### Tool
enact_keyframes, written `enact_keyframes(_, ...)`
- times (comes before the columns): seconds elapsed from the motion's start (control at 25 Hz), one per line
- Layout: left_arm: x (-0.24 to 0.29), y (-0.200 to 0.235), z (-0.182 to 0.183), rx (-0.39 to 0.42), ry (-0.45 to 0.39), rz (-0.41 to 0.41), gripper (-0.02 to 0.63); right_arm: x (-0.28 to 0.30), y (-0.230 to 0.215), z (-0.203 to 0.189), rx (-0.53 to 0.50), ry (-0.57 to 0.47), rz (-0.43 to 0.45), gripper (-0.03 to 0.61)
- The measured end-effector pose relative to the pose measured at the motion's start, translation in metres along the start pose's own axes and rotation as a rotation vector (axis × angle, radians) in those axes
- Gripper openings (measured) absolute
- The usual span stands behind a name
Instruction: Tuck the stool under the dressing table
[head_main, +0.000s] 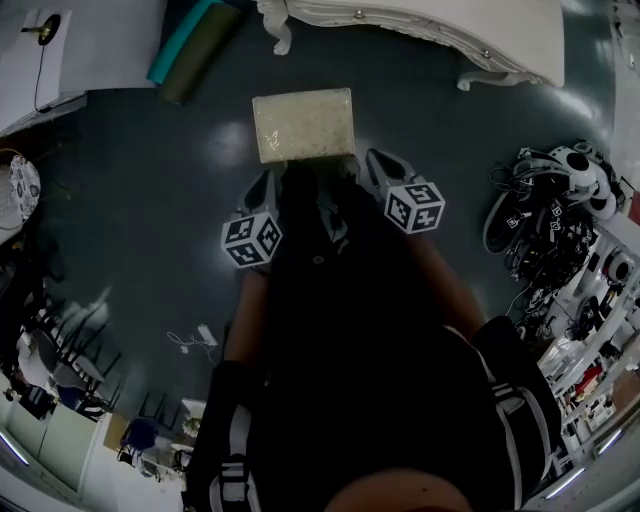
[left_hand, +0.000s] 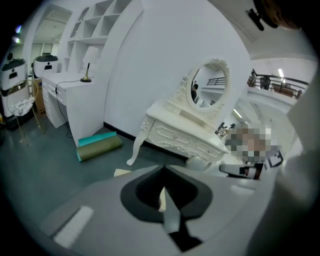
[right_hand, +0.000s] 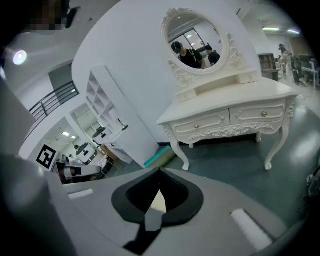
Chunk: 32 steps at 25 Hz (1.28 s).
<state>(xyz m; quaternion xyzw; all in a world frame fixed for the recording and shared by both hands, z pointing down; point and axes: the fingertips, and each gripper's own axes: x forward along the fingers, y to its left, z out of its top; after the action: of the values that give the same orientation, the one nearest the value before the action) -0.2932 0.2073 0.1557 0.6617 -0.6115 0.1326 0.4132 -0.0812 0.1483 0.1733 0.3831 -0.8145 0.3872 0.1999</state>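
Floor (head_main: 130, 200): dark grey-green with a dull shine; it carries everything in sight.
Room: a white curved wall (left_hand: 150, 60) behind the furniture, open white shelving (left_hand: 92, 20) to one side, two rolled mats (head_main: 195, 45), one teal and one olive, lying at the wall's foot, and a tangle of cables (head_main: 545, 215) and gear at the right of the head view.
Dressing table (right_hand: 235, 117): white, carved, on curved legs, with an oval mirror (right_hand: 197, 40) on top.
Stool (head_main: 303, 125): cream cushioned top, standing on the floor in front of the dressing table and apart from it, not under it.
Left hand-held gripper (left_hand: 167, 210): jaws closed together, nothing between them; it reaches toward the stool's near left corner.
Right hand-held gripper (right_hand: 155, 212): jaws closed together, likewise empty; it points at the stool's near right corner.
Hard to tell: the person's dark clothing (head_main: 340, 330) covers the stool's near edge, so I cannot tell whether either tip touches it. The stool's legs are hidden. In both gripper views only a cream sliver shows past the jaws.
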Motion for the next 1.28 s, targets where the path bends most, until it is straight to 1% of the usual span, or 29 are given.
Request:
enact_keyframes(0.08,0.011,0.011,-0.001,0.0,0.018,0.001,0.009,0.014,-0.006,-0.006,0.02,0.028,-0.022,-0.002)
enact_keyframes(0.2,0.027,0.026,-0.008,0.007,0.053,0.006,0.01,0.034,-0.012,-0.018,0.049,0.048,-0.029,-0.002)
enact_keyframes(0.48,0.066,0.067,-0.031,-0.031,0.12,0.008,0.01,0.079,-0.025,-0.044,0.081,0.083,-0.06,0.0)
enact_keyframes(0.76,0.11,0.096,-0.069,-0.065,0.169,0.003,0.011,0.123,-0.045,-0.084,0.123,0.131,-0.065,0.003)
enact_keyframes(0.88,0.128,0.112,-0.089,-0.071,0.199,0.006,0.011,0.141,-0.056,-0.102,0.142,0.156,-0.071,0.044)
enact_keyframes(1.0,0.144,0.129,-0.104,-0.093,0.21,0.014,0.011,0.156,-0.07,-0.119,0.156,0.175,-0.082,0.076)
enact_keyframes(1.16,0.171,0.148,-0.118,-0.109,0.229,0.0,0.011,0.178,-0.089,-0.134,0.158,0.188,-0.091,0.098)
enact_keyframes(1.28,0.188,0.16,-0.133,-0.106,0.253,-0.004,0.011,0.194,-0.1,-0.148,0.177,0.196,-0.103,0.13)
